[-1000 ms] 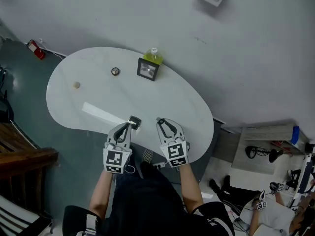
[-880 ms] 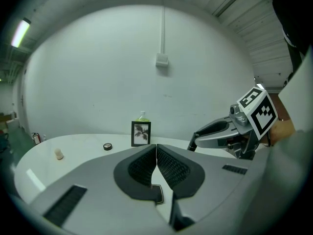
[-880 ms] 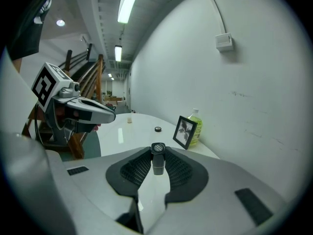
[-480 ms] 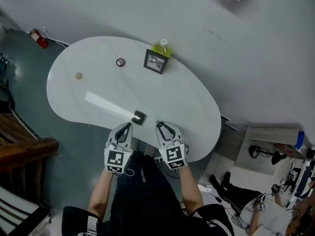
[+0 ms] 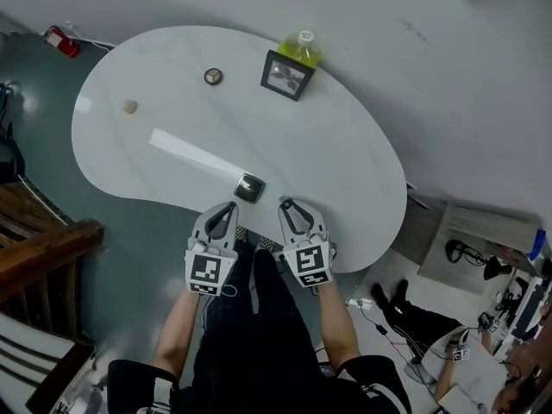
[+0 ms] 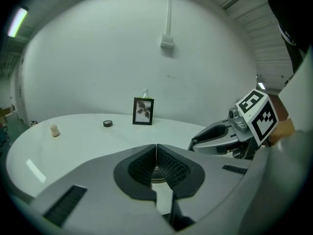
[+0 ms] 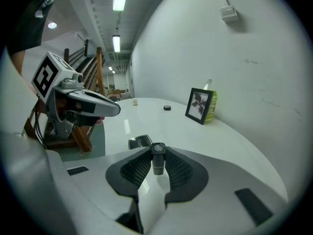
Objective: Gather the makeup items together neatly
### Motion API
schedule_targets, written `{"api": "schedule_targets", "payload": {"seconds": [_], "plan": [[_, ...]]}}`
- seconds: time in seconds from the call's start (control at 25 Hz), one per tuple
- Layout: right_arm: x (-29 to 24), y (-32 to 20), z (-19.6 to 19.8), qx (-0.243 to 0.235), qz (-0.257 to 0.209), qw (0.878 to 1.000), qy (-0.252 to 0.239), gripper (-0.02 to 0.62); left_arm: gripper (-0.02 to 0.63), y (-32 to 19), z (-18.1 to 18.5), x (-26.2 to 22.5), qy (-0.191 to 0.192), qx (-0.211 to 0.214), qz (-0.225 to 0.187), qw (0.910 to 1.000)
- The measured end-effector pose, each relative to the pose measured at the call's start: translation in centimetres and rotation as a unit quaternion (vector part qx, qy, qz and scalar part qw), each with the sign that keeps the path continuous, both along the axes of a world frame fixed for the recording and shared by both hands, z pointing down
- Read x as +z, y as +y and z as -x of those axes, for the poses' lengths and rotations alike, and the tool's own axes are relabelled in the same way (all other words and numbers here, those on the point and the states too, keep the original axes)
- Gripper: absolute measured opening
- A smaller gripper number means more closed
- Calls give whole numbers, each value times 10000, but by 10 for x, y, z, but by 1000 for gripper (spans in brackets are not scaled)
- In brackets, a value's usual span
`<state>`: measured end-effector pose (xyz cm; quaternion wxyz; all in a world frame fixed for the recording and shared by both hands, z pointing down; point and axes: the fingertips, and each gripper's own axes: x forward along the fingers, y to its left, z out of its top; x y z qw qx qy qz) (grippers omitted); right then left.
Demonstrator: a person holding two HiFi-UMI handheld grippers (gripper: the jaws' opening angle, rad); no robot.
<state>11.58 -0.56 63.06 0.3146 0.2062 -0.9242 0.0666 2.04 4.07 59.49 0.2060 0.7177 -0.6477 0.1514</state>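
Observation:
On the white table [image 5: 345, 179] a dark square compact [image 5: 249, 187] lies near the front edge, just ahead of both grippers. My left gripper [image 5: 228, 208] hangs at that edge, jaws closed together with nothing between them [image 6: 156, 148]. My right gripper [image 5: 287, 205] is beside it, shut on a small dark tube [image 7: 157, 160] standing upright between the pads. The compact [image 7: 140, 141] also shows past the right jaws. Far across the table are a small round dark case [image 5: 212, 77] and a tiny beige item [image 5: 129, 107].
A black picture frame [image 5: 287, 75] and a yellow-green bottle [image 5: 302, 48] stand at the table's far edge by the wall. Wooden furniture [image 5: 34, 248] is on the floor at left. A person sits on the floor at lower right [image 5: 431, 335].
Both grippers have sunk and drawn back toward the table's front edge. The square compact, which was at the left gripper's tip, now lies alone on the table.

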Motion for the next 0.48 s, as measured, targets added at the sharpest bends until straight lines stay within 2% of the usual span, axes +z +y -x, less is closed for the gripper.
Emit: {"api": "schedule_targets", "payload": {"seconds": [0.48], "plan": [[26, 4, 8, -105, 43, 9998, 164, 106, 20, 1, 3, 23, 156, -70, 117, 9998]]}}
